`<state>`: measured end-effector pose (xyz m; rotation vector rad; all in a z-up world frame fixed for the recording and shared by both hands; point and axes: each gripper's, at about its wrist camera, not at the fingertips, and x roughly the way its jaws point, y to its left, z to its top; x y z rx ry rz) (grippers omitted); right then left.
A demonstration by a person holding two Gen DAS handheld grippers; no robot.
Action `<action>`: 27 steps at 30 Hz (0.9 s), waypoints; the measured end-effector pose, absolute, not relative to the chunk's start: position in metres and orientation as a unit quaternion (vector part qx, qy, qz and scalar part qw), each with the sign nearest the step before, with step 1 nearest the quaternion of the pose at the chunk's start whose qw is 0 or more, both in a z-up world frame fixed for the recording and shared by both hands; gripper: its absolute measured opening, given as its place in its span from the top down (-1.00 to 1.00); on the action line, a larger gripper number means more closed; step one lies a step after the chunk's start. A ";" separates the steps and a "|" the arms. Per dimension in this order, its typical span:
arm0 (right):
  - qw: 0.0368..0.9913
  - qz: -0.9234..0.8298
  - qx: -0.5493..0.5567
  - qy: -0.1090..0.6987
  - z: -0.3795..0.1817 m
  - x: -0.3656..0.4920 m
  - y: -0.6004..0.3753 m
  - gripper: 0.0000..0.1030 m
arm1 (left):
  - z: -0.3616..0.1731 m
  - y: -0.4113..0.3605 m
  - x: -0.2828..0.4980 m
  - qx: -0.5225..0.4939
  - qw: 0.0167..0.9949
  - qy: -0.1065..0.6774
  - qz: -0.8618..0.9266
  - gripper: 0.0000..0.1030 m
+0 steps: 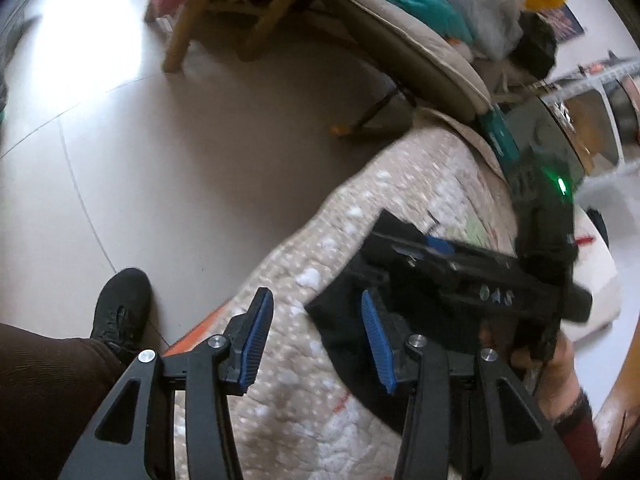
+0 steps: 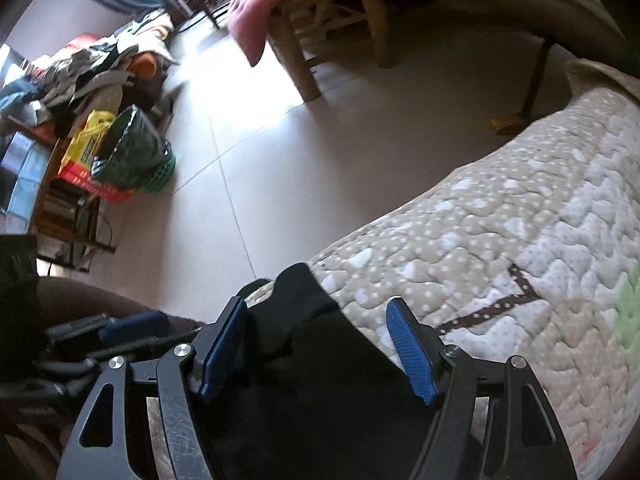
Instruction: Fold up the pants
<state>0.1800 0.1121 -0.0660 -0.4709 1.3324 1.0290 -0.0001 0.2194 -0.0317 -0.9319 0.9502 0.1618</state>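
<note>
**Black pants on the quilted bed, both grippers spread open**

Most of the scene is taken up by a pale tiled floor, with a bed beside it that's covered by a beige quilt dotted with white. Further back, a wooden stool is seen with a pink cloth draped over it, and a heap of clutter is stacked along the wall around a green basket.

The black pants are bunched up on the quilt close to the bed's edge nearest the person, one corner poking up toward the floor side. In the left wrist view the same pants are partly hidden behind the other tool.

The right gripper is held right over the pants with its blue pads spread wide; fabric is seen between them, but nothing is pinched. The left gripper is spread wide too, over bare quilt, with the edge of the pants just beside its right pad. A black shoe is planted on the floor next to the bed.
</note>
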 end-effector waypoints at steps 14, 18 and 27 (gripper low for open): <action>0.615 0.458 -0.204 0.608 -0.067 0.178 0.111 -0.41 | -0.041 0.198 0.009 -0.422 0.775 0.467 0.050 0.08; 0.613 0.451 -0.196 0.618 -0.069 0.181 0.111 -0.41 | -0.008 0.200 0.001 -0.408 0.818 0.405 0.030 -0.07; 0.611 0.451 -0.185 0.624 -0.069 0.184 0.107 -0.41 | -0.059 0.188 0.022 -0.405 0.755 0.514 0.044 -0.12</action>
